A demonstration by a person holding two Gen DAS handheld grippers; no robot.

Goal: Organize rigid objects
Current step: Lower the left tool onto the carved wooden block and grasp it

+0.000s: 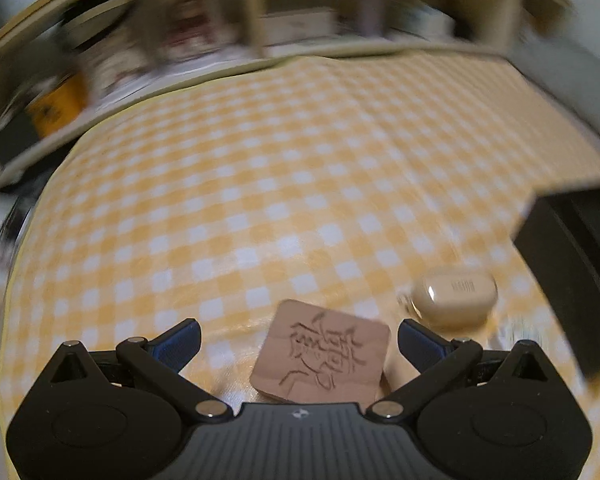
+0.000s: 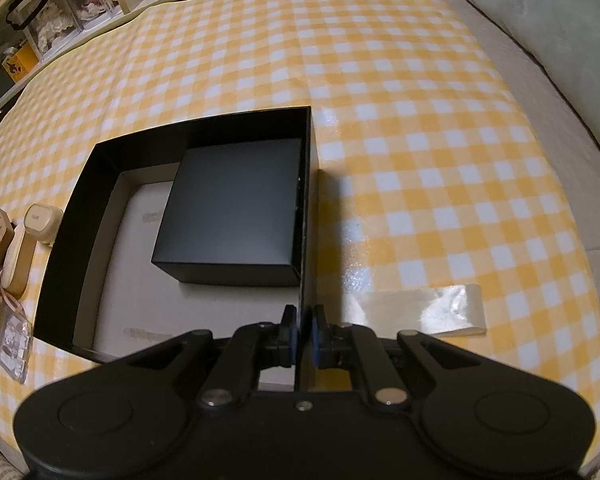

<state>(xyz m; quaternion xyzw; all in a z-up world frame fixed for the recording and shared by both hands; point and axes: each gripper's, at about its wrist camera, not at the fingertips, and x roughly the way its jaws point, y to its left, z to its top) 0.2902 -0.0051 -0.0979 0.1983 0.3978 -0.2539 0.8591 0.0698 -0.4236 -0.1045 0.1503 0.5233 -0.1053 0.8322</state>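
The left gripper point(image 1: 299, 339) hangs with its fingers spread wide, and the carved wooden tile point(image 1: 322, 360) lies flat on the checked table point(image 1: 260, 184) between them. A cream earbud case point(image 1: 456, 294) sits just beyond the right-hand finger. The right gripper point(image 2: 304, 338) has its fingers pinching the right wall of the open black tray point(image 2: 309, 208), where a black box point(image 2: 232, 208) sits against that wall.

Shelves point(image 1: 140, 40) smeared by motion blur, contents unreadable. Black box point(image 1: 572, 264) cut off at right edge. Engraved wooden tile point(image 1: 320, 356) partly hidden below gripper body. Wooden brush point(image 2: 16, 256) partly cropped at left.
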